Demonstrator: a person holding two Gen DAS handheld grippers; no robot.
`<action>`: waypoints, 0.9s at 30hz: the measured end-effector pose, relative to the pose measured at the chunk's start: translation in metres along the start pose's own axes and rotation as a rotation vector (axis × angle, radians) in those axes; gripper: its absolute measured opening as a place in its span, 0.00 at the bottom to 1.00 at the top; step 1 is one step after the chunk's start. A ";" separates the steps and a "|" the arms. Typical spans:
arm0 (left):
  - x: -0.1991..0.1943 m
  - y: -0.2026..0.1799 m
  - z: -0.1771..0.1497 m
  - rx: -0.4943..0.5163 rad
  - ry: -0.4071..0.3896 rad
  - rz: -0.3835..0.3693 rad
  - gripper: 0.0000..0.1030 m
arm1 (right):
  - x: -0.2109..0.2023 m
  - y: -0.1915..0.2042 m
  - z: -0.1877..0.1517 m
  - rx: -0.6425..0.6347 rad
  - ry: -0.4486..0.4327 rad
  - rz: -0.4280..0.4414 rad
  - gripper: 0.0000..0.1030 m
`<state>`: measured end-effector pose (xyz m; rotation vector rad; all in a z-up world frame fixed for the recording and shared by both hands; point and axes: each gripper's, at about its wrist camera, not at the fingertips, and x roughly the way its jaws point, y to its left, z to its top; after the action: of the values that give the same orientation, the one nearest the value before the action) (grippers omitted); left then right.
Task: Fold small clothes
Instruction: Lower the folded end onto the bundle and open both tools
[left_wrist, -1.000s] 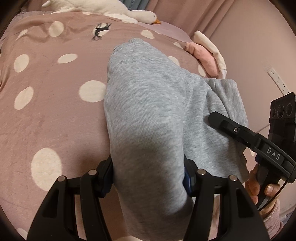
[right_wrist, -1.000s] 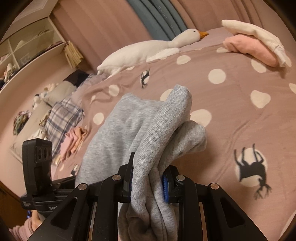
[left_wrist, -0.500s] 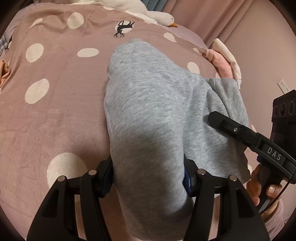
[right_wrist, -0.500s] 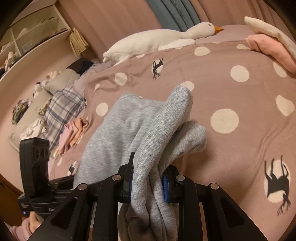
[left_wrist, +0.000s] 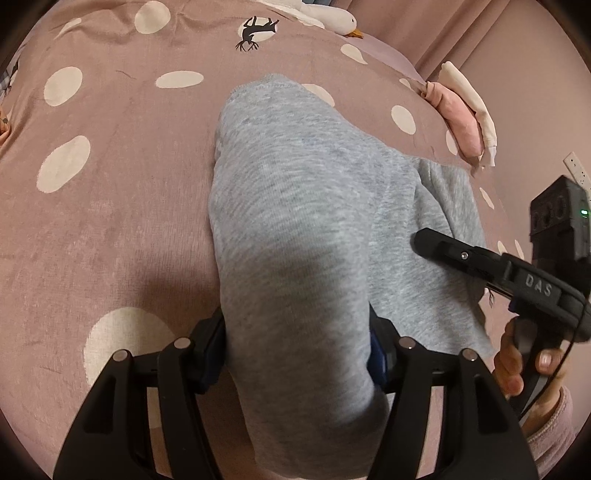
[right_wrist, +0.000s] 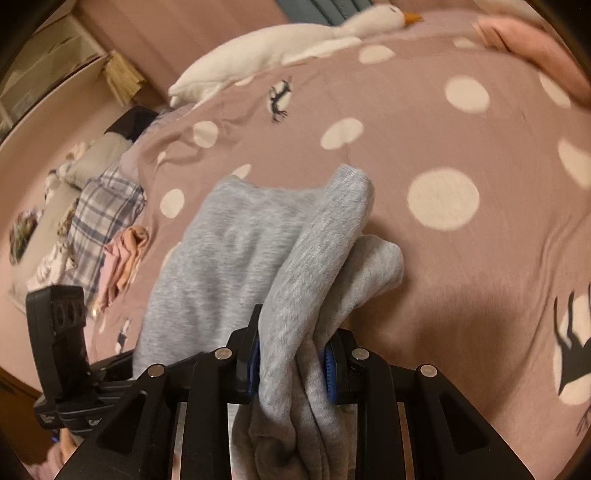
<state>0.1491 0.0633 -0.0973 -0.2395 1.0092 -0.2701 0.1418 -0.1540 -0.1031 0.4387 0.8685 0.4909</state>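
Grey cloth fills both my wrist views: the grey garment (left_wrist: 295, 229) hangs between my two tools above the dotted pink bedspread (left_wrist: 110, 206), its far hem reaching toward the white goose plush (right_wrist: 280, 48) at the head of the bed; I take the goose as my landmark. My left gripper (left_wrist: 297, 343) has a broad fold of the garment between its fingers, and its jaws are opening at this moment; the blue pads at either side still touch the cloth, so the fold has not slipped free. My right gripper (right_wrist: 291, 362) is clamped on a bunched, doubled edge of the same garment, blue pads pressing it from both sides; in the left view I see this tool from outside, with a hand (left_wrist: 524, 365) round its handle. Compared with a second ago, both views sit lower and closer to the bedspread; the goose has slid toward the top edge of each picture, and in the left view only its head shows now; the garment keeps much the same shape in my grip. A pink and cream folded pile (left_wrist: 465, 114) lies at the bed's edge, to the right of the goose; a plaid cloth (right_wrist: 99, 218) and a peach-pink garment (right_wrist: 125, 251) lie well to its left.
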 end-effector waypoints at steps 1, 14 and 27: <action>-0.002 0.000 -0.001 0.009 -0.001 0.006 0.64 | -0.001 -0.008 -0.001 0.039 0.010 0.014 0.28; -0.016 0.007 -0.021 0.073 0.004 0.043 0.68 | -0.008 -0.053 -0.011 0.329 0.024 0.119 0.46; -0.030 0.008 -0.035 0.072 -0.005 0.076 0.74 | -0.038 -0.019 -0.018 0.157 0.023 0.070 0.49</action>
<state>0.1050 0.0782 -0.0938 -0.1363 0.9993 -0.2362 0.1106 -0.1880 -0.1011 0.6101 0.9197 0.4944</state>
